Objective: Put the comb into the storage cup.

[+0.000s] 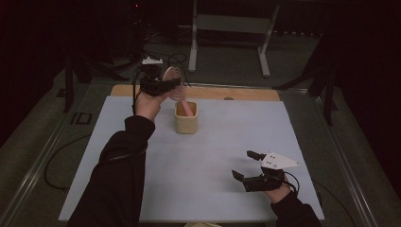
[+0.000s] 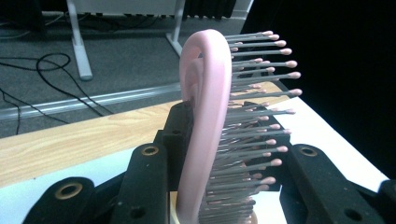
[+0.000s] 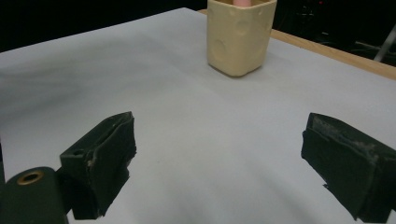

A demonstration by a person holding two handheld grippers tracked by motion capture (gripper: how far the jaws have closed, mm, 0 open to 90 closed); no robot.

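Two grippers: my left gripper (image 1: pixel 163 86) clamps the pink hairbrush (image 2: pixel 205 126) above the cream cup (image 1: pixel 186 118); my right gripper (image 1: pixel 247 165) rests agape

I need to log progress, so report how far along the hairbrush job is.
Done: the left claw has the pink plastic hairbrush gripped, handle end already in the cream square cup. In hand: lowering it in. Left: let go and withdraw. The right claw rests open on the pale blue mat.

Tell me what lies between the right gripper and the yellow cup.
Nothing: in the right gripper view, bare pale mat runs from the open right gripper to the yellow cup. The high view shows the same.
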